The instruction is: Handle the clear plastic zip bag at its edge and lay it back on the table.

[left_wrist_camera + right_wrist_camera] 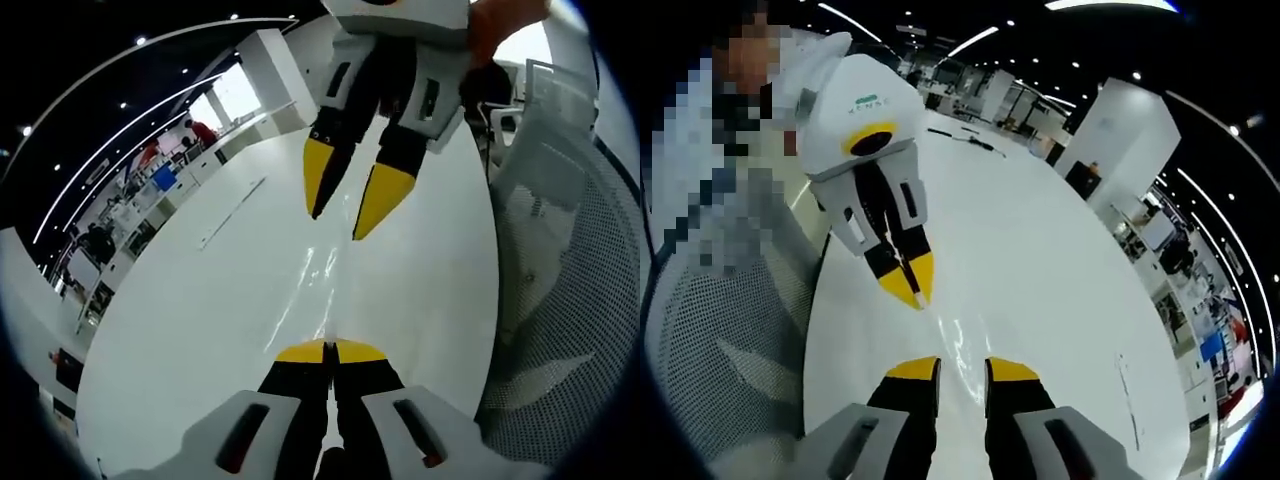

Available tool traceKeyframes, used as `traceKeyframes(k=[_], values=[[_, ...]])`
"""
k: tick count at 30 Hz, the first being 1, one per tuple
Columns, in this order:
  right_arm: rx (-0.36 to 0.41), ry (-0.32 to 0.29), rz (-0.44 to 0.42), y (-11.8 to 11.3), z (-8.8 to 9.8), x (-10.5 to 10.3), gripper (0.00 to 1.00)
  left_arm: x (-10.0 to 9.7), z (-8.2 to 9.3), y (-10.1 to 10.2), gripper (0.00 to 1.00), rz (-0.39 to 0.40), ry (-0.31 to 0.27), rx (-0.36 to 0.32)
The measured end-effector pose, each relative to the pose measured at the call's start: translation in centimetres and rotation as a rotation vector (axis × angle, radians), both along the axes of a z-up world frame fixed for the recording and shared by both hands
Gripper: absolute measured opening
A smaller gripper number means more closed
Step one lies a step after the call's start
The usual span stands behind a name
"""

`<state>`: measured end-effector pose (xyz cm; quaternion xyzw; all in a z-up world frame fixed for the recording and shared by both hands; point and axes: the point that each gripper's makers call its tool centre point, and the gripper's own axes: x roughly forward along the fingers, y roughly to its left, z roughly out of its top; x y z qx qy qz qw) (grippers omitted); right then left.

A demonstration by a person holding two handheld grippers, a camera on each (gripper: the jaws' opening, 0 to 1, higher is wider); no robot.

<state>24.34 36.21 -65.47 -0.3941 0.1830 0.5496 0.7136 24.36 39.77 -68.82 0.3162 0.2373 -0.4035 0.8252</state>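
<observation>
Bag (325, 290) flat on bench (200, 330), long axis running between facing grippers; left gripper (330, 352) clenched on near edge; right gripper (962, 372) released, astride far edge

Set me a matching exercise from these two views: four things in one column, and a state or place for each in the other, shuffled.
Things:
1. left gripper
2. right gripper
3. zip bag
4. mesh chair

States or places:
A. jaws apart
B. beside the edge of the table
C. jaws shut, yellow tips together
D. clear, a faint glint between the two grippers

Pairs: 1-C, 2-A, 3-D, 4-B
</observation>
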Motion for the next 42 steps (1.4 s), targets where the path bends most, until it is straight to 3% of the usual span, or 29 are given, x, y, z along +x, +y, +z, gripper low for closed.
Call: traceKeyframes(k=[16, 24, 35, 42], values=[[-0.086, -0.033, 0.175, 4.1, -0.9, -2.0, 0.11, -0.3, 0.1, -0.1, 0.00, -0.013, 0.003, 0.001], [-0.169, -0.063, 0.265, 4.2, -1.8, -2.8, 0.05, -0.7, 0.1, -0.4, 0.00, -0.047, -0.003, 0.029], [-0.224, -0.112, 0.342, 4.5, -2.2, -3.2, 0.01, -1.1, -0.2, -0.6, 0.00, -0.078, -0.002, 0.048], [-0.233, -0.104, 0.354, 4.5, -2.4, -3.3, 0.00, -1.3, -0.4, -0.6, 0.00, -0.091, 0.003, 0.062]])
